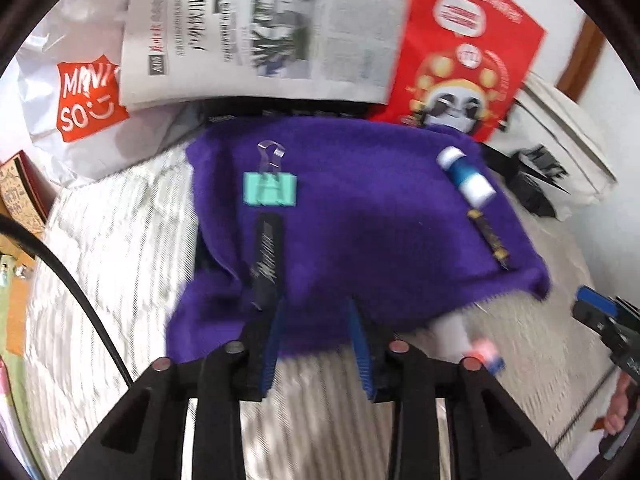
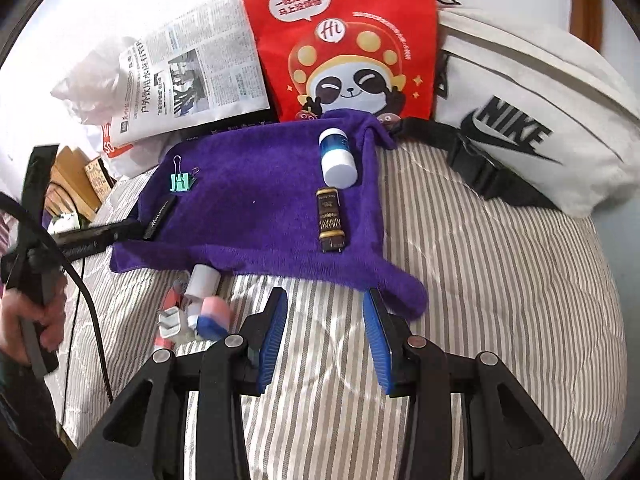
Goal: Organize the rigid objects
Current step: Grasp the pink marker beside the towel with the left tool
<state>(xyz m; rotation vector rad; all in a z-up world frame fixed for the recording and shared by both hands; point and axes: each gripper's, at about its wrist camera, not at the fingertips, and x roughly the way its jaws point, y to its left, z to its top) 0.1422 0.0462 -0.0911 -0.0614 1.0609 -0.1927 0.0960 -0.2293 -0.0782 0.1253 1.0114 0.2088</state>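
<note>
On the purple cloth spread over the striped bed, a teal binder clip and a black pen-like stick lie along its left edge, while a white-capped bottle and a dark rectangular case lie near its right edge. More small items sit on the bed at the cloth's near edge. The bottle looks light, stiff and smooth, likely to roll; a grasp across its middle suits it. The left gripper and the right gripper both stand parted, holding nothing.

Striped quilted bed cover filling the view, white wall at one o'clock, brown wooden trim beside it, daylight
</note>
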